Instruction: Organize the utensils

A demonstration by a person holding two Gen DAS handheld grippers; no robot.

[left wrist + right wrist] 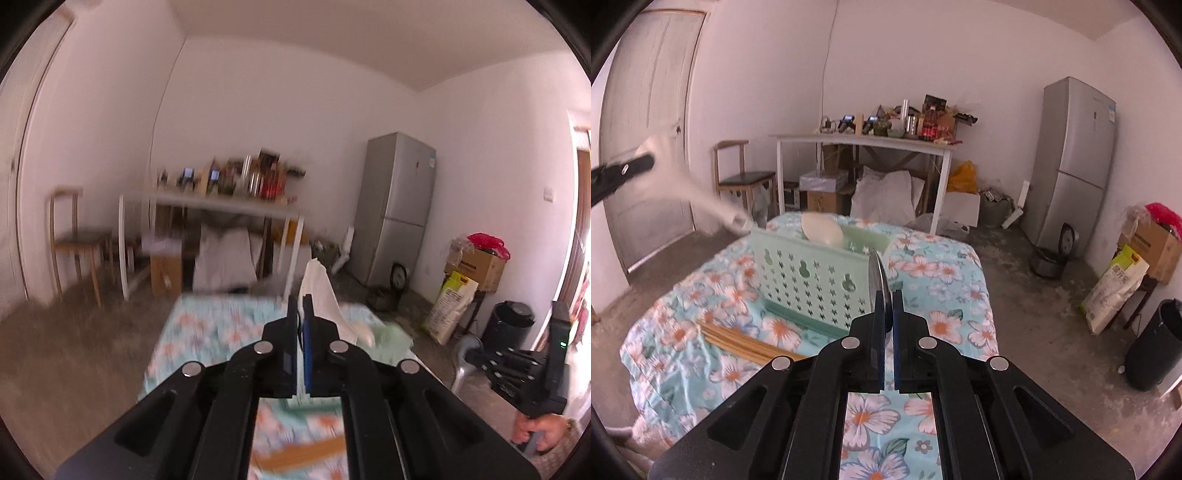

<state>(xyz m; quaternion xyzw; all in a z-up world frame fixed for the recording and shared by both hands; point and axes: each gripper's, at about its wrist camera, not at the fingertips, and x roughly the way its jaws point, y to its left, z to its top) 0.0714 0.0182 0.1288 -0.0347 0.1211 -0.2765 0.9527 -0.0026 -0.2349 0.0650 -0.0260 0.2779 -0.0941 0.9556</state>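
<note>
Spoon (877, 273) points forward from right claw (886, 317).

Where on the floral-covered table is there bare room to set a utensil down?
Free: the floral cloth right of the green basket, and the near strip in front of the right gripper. Crowded: left of the basket, where the chopsticks lie fanned.

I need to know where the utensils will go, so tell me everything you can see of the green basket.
The green basket is pale mint plastic, rectangular, its near wall pierced with rows of small star-like holes and a few gourd-shaped cutouts. It stands upright on the flowered tablecloth, with the wooden chopsticks lying on the cloth in front of it. A white spoon bowl shows above its far rim. Neither gripper touches it.
</note>
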